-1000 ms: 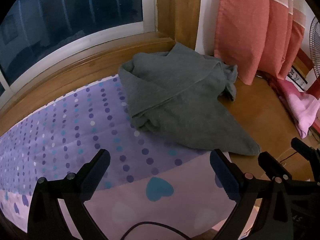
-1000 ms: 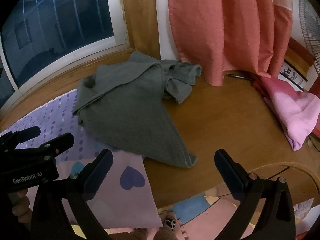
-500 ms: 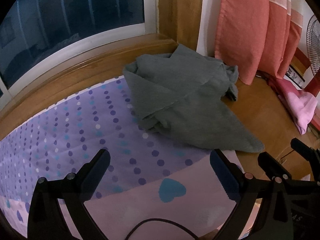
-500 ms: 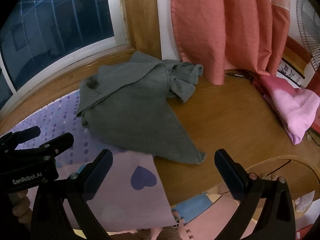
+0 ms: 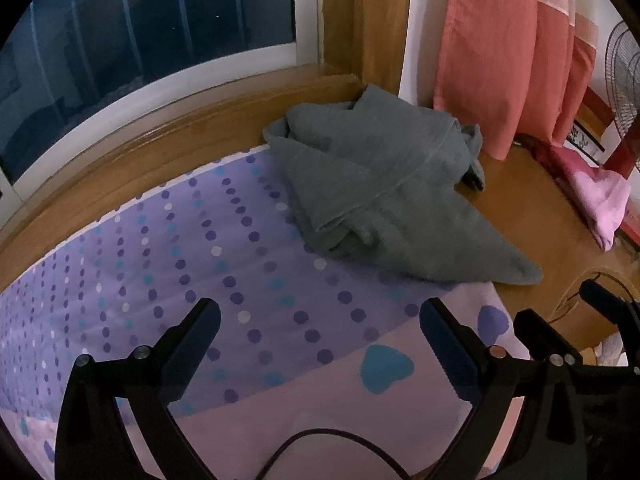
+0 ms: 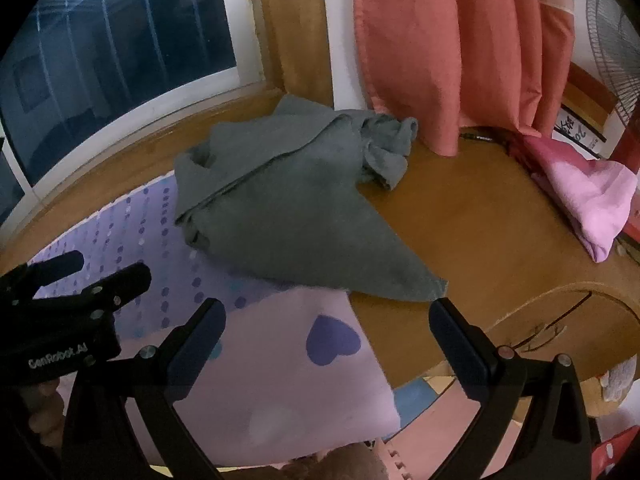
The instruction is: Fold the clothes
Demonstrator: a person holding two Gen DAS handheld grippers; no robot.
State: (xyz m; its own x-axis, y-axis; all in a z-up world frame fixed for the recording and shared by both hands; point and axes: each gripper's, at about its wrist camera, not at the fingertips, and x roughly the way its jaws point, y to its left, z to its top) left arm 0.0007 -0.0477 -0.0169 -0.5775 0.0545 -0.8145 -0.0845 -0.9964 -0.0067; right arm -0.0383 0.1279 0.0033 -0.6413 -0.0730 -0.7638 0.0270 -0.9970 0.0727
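Observation:
A crumpled dark grey garment point(image 5: 384, 184) lies at the far side of a wooden table, partly on a purple dotted cloth point(image 5: 168, 264); it also shows in the right wrist view point(image 6: 288, 204). My left gripper point(image 5: 320, 320) is open and empty above the dotted cloth, short of the garment. My right gripper point(image 6: 328, 320) is open and empty over the cloth's pink heart-printed corner point(image 6: 304, 364), with the garment's pointed corner just beyond its right finger. The left gripper point(image 6: 76, 280) also shows at the left of the right wrist view.
A folded pink cloth point(image 6: 588, 196) lies at the table's right side. Orange curtains point(image 6: 460, 48) hang behind, beside a window point(image 5: 140, 40) with a wooden sill. A fan point(image 6: 616, 48) stands at the far right. The table edge point(image 6: 560, 320) curves at the near right.
Both grippers have moved slightly forward and to the left over the dotted cloth, so the garment sits further right in view. Both stay open. The garment has not moved.

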